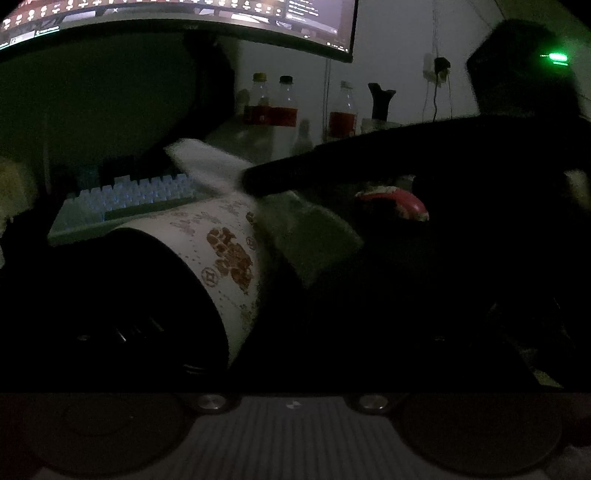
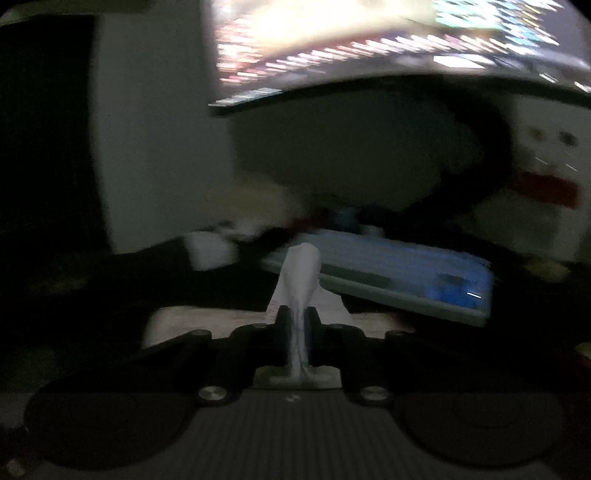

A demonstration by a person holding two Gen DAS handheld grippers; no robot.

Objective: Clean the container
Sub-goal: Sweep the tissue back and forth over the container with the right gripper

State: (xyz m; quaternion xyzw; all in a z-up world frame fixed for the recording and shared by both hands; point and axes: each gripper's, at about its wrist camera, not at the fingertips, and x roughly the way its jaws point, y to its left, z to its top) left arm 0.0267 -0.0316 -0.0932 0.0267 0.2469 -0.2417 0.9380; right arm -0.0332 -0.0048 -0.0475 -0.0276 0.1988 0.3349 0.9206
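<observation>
The right gripper [image 2: 298, 332] is clamped on a twisted white tissue [image 2: 300, 269], which sticks out forward past its fingers. In the left wrist view the right gripper [image 1: 255, 184] appears as a dark shape reaching in from the right, with the tissue [image 1: 207, 162] at its tip, just above the container [image 1: 229, 258]. The container, a white paper cup with brown print, lies tilted in the left gripper [image 1: 221, 295]; its dark opening faces the camera. Whether the left gripper is clamped on the cup is too dark to tell. Behind lie a keyboard [image 1: 129, 199], a monitor [image 1: 184, 22] and bottles [image 1: 273, 103] on the worktop [image 1: 236, 136].
</observation>
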